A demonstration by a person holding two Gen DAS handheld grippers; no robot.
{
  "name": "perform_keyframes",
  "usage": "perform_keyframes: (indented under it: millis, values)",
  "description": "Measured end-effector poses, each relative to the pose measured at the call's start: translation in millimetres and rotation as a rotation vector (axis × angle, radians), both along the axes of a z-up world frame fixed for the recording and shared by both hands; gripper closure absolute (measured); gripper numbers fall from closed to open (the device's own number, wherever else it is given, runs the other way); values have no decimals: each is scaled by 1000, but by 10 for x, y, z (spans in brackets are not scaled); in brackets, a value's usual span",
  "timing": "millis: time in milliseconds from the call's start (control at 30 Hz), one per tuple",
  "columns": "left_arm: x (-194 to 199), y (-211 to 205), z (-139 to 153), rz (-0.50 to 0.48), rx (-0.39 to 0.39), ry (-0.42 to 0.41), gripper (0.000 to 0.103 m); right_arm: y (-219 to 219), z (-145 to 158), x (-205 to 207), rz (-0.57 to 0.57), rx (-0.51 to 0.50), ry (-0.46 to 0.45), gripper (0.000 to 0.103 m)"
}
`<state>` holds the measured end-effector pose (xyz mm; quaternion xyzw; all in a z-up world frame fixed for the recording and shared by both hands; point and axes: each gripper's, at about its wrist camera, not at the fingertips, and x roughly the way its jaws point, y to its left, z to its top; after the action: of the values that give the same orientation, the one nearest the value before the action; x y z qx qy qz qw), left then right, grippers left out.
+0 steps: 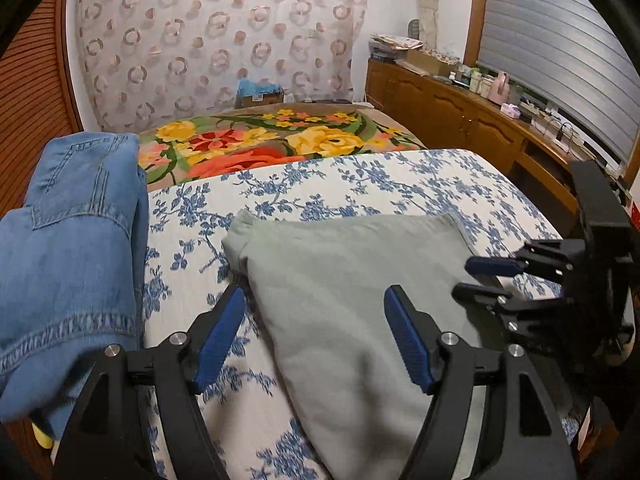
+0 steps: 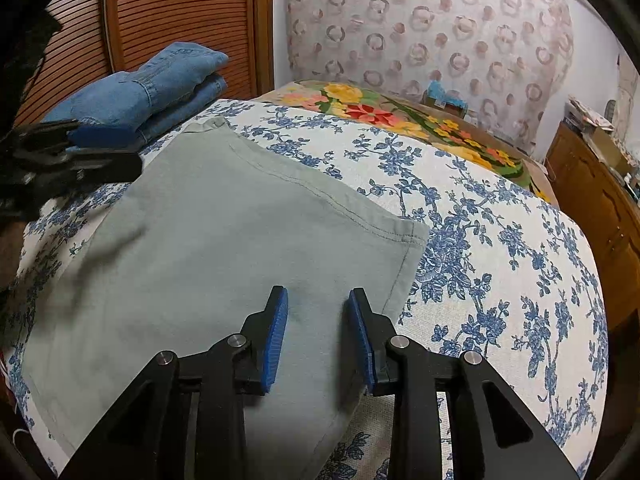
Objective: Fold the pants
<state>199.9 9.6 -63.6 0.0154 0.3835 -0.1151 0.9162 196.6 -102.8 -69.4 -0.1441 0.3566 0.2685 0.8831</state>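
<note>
Folded grey-green pants (image 1: 340, 280) lie flat on the blue-flowered bedspread (image 1: 360, 184). My left gripper (image 1: 315, 292) hangs open and wide over their left edge, with nothing pinched. In the right wrist view the pants (image 2: 240, 220) fill the middle, hem seam toward the far side. My right gripper (image 2: 318, 292) stands open over their near right part, a moderate gap between its blue pads and only flat cloth showing below. The right gripper (image 1: 462, 278) also shows at the right of the left wrist view, and the left gripper (image 2: 120, 150) at the left of the right wrist view.
Folded blue jeans (image 1: 72, 240) are stacked at the bed's left side (image 2: 160, 80). A bright flowered blanket (image 1: 260, 144) covers the far end. A wooden dresser (image 1: 460, 116) with clutter runs along the right, and a slatted wooden door (image 2: 180, 12) stands on the left.
</note>
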Motion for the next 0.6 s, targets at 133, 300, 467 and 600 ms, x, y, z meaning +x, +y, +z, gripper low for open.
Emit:
perform_keyframes:
  millis: [133,300,467,600]
  values:
    - [-126,-7,6,-6,-1,-4,30,-8,2,3,-5,2,2,68]
    - [-270,-9,-8,-5,-7,-7,30,-12,4,3,-4,4,3,67]
    - [-421,-18,-43,-8,-13,-5,30,-19,13,10,-6,5,6,67]
    - [-547,-21,-91,-8,-15,2,30,-60,44,-26,-37,3,26,67]
